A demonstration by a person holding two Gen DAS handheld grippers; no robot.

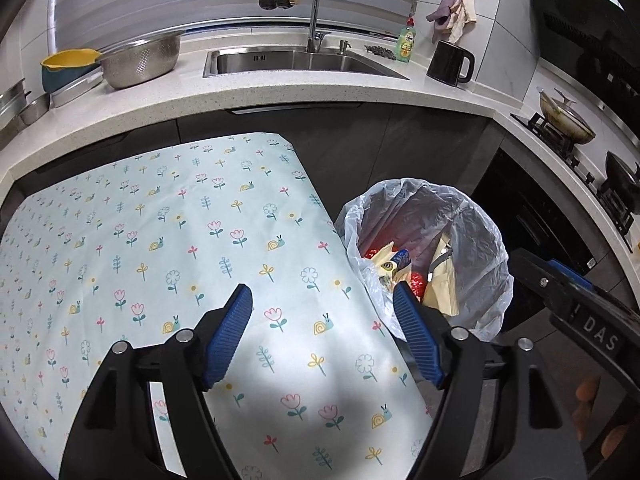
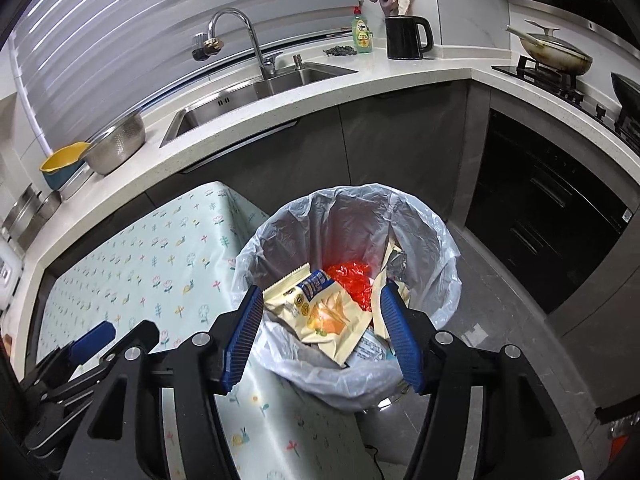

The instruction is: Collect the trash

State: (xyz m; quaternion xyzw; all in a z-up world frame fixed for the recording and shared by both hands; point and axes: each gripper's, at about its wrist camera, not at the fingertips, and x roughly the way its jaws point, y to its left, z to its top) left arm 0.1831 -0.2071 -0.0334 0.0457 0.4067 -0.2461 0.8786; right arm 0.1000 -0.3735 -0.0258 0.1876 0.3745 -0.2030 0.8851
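A kitchen seen from two hand-held grippers, both tilted downward. The largest thing near the jaws is a table covered by a pale floral tablecloth point(image 1: 168, 248), which fills the space under and ahead of the left gripper point(image 1: 322, 300); no wrapper or scrap shows anywhere on the cloth in either view. Just beyond that gripper's right-hand jaw, touching the table's edge, stands a bin lined with a clear plastic bag point(image 2: 280, 240). The right gripper point(image 2: 318, 300) hangs directly above the bin's mouth, so the opening sits between and ahead of its jaws. Inside the bin lie the collected pieces: a cream snack packet point(image 2: 320, 312) framed between the jaws but lower down, lying loose among the rest, and beyond it a crumpled red wrapper point(image 2: 352, 280), with further pale packaging toward the right-hand jaw. Both grippers have their blue ribbed jaws spread apart with nothing pinched between them. Judging from this, the collecting looks essentially finished: the trash is in the bin, the cloth in view is bare, and what may remain is only a check of parts of the table outside the views.
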